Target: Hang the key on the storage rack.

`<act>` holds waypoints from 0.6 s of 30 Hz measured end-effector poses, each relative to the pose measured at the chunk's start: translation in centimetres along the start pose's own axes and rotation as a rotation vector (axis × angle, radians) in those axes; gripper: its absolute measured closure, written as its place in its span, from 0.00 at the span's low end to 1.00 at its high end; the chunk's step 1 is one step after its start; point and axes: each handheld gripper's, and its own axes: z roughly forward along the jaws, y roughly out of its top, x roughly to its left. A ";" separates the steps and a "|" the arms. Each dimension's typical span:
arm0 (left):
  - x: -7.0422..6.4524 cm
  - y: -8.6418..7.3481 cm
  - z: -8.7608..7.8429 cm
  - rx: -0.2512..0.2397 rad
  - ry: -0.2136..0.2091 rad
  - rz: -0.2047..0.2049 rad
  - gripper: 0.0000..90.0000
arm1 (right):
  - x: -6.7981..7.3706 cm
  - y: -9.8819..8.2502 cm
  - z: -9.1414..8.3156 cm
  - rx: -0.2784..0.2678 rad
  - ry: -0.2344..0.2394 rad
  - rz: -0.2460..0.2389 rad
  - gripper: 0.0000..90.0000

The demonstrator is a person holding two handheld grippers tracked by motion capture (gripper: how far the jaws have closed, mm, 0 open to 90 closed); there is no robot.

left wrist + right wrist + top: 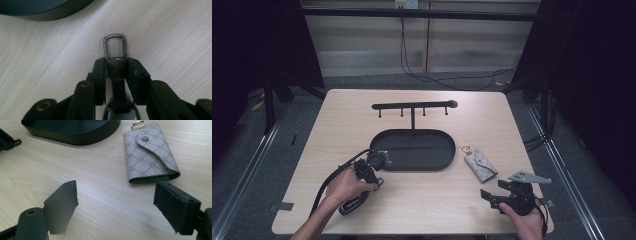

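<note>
- Keys lay in two places on the surface (337, 120): a key fob (117, 72) with a clip (115, 46), just beside the tray (412, 150), and a key pouch (480, 165) to the tray's right.
- Left tongs (117, 65) were clamped on the fob's neck, leaving the clip free, likely for hanging on the rack (413, 106).
- Right tongs (115, 202) stood wide open and empty, near the pouch, seemingly lined up to take it.
</note>
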 end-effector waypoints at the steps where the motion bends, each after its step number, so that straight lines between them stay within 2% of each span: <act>1: 0.0 0.1 0.0 0.005 0.001 -0.008 0.78 | 0.0 0.0 0.0 0.000 0.001 0.002 0.21; 4: 0.2 0.3 0.0 0.028 -0.007 0.005 0.79 | 0.0 0.0 0.0 0.001 0.002 0.003 0.21; 5: 0.2 0.3 0.0 0.019 -0.015 -0.014 0.79 | 0.0 0.0 0.0 0.001 0.002 0.003 0.21; 9: 0.7 0.2 0.0 0.024 -0.042 -0.022 0.79 | -0.1 0.0 0.0 0.002 -0.002 0.007 0.21; 12: 0.8 0.1 -0.1 0.018 -0.040 -0.033 0.79 | -0.1 0.0 0.1 0.003 -0.001 0.011 0.21; 13: 0.9 -0.2 -0.2 0.005 -0.052 -0.045 0.79 | -0.1 0.0 0.1 0.003 -0.001 0.012 0.21; 18: 1.2 -0.7 -1.3 -0.015 -0.066 -0.046 0.79 | -0.1 0.0 0.1 0.005 -0.002 0.014 0.21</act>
